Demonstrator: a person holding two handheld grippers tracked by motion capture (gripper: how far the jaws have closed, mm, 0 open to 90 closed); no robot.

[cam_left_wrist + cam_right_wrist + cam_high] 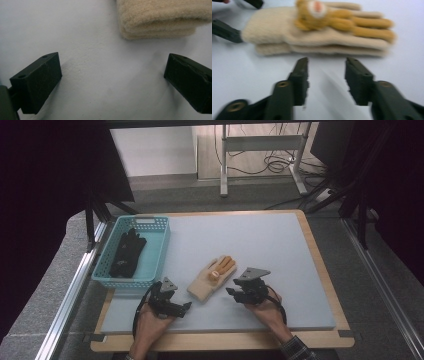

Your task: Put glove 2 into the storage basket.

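High view: cream gloves (212, 279) lying stacked on grey mat (260, 245), roughly centre-near, orange fingers pointing far-right. Left gripper (186, 307) sitting just left of cuff, right gripper (230, 291) just right of stack, neither touching. Blue basket (162, 242) at left holding black gloves (127, 252).

Left gripper view: jaws spreading wide apart, nothing between, cuff (160, 18) lying just beyond.

Right gripper view: jaws standing partly apart, nothing gripped, gloves (317, 31) lying crosswise just ahead, bear patch (313, 12) showing on top. Bit blurry tbh.

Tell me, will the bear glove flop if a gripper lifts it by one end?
Probably. The glove looks like soft fuzzy knit, so the free end should droop. It seems light, and two layers lie stacked, so one might slide off.
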